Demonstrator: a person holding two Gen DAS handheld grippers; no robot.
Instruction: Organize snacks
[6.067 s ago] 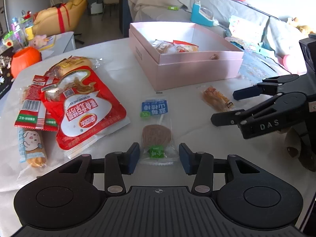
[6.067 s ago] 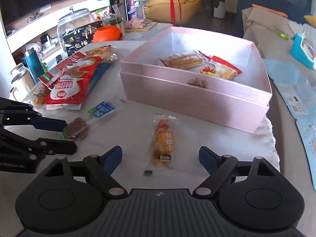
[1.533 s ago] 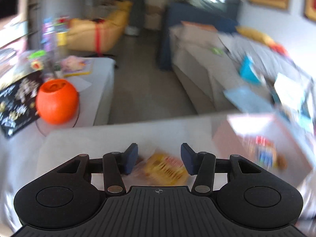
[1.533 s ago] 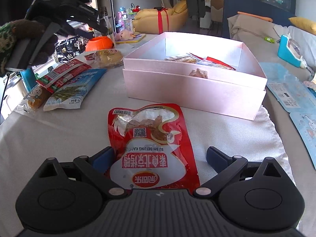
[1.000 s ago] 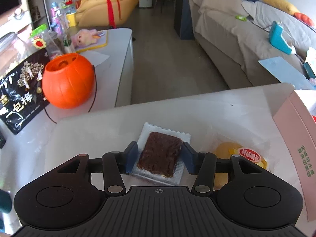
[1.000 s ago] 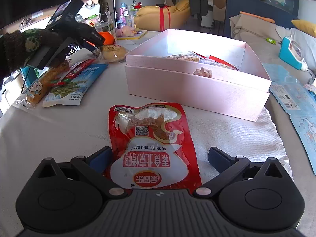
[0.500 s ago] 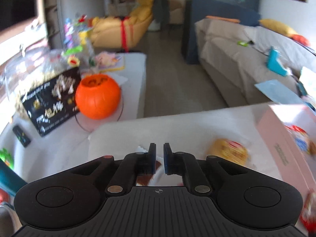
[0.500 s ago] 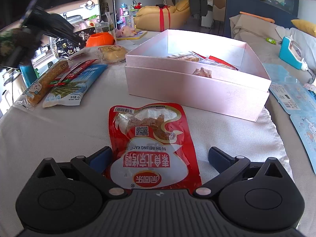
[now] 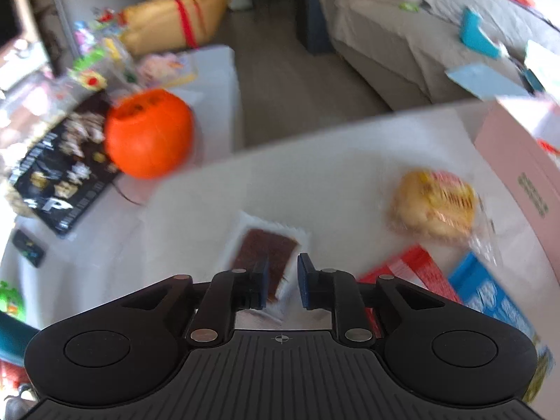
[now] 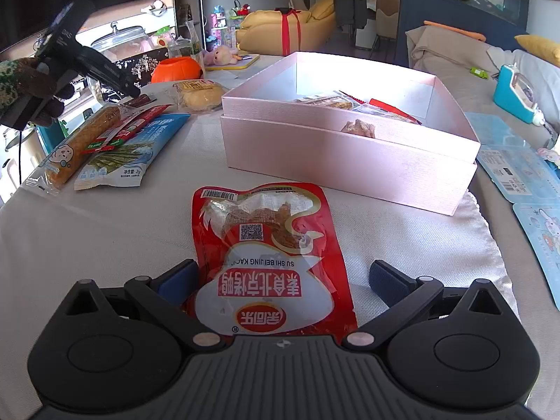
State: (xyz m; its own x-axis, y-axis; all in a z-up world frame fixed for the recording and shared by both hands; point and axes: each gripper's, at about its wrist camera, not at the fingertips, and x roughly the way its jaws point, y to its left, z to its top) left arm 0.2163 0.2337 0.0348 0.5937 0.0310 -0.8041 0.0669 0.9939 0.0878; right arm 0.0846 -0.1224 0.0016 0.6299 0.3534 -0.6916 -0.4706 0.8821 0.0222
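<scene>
The white cloth-covered worktop (image 10: 87,245) is being lit by daylight. The left gripper (image 9: 282,280) is being opened above a brown snack bar (image 9: 264,255); the right gripper (image 10: 280,280) is being held apart around a glossy red pouch (image 10: 269,262) near the pink cardboard box (image 10: 350,161).

"SU SHI BEI JING KAO" on the red snack pouch (image 10: 269,255)

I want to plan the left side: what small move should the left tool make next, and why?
Probably bring the left tool forward over the brown snack packet before closing. Its jaws are opening and nothing is pinched; the packet lies flat on the table, only its near edge between them.
</scene>
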